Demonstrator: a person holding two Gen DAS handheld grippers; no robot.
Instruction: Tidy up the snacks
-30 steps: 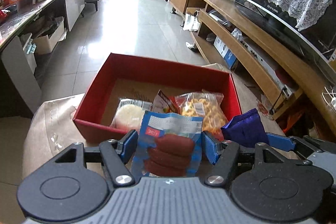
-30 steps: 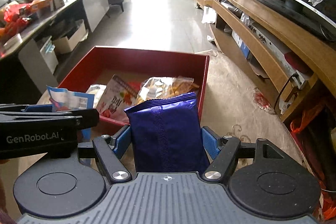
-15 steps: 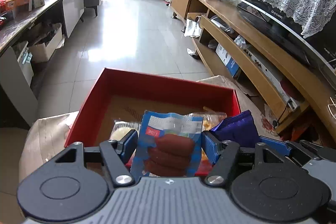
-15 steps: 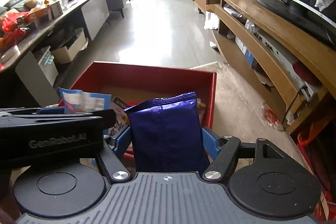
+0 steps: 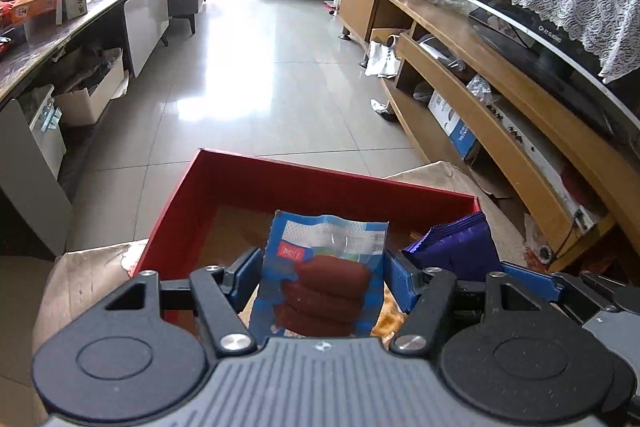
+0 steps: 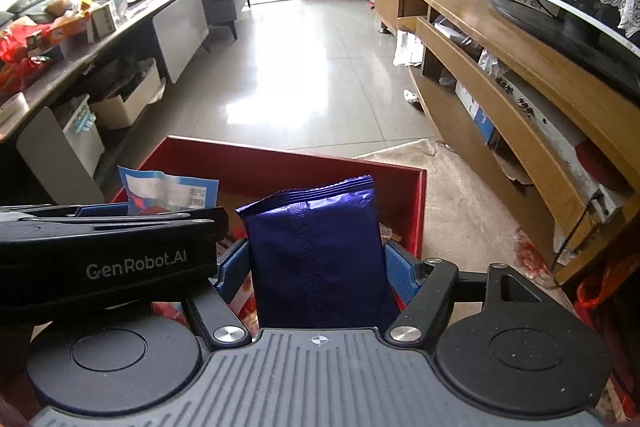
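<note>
My left gripper (image 5: 322, 275) is shut on a blue sausage packet (image 5: 326, 279) and holds it above the near side of the red box (image 5: 280, 183). My right gripper (image 6: 316, 267) is shut on a dark purple snack bag (image 6: 316, 251), held upright above the red box (image 6: 280, 159) near its right wall. The purple bag also shows in the left wrist view (image 5: 452, 243), and the sausage packet in the right wrist view (image 6: 172, 189). The left gripper's body (image 6: 108, 259) sits just left of the right one. Other snacks in the box are mostly hidden.
The box rests on a beige cloth-covered surface (image 5: 80, 275). A long wooden TV stand (image 5: 500, 95) with a TV runs along the right. A dark counter (image 5: 48, 43) with clutter runs along the left. Tiled floor (image 5: 260, 67) lies beyond.
Both grippers have risen and tilted up with their packets, so the box sits lower in view and its contents are now mostly hidden.
</note>
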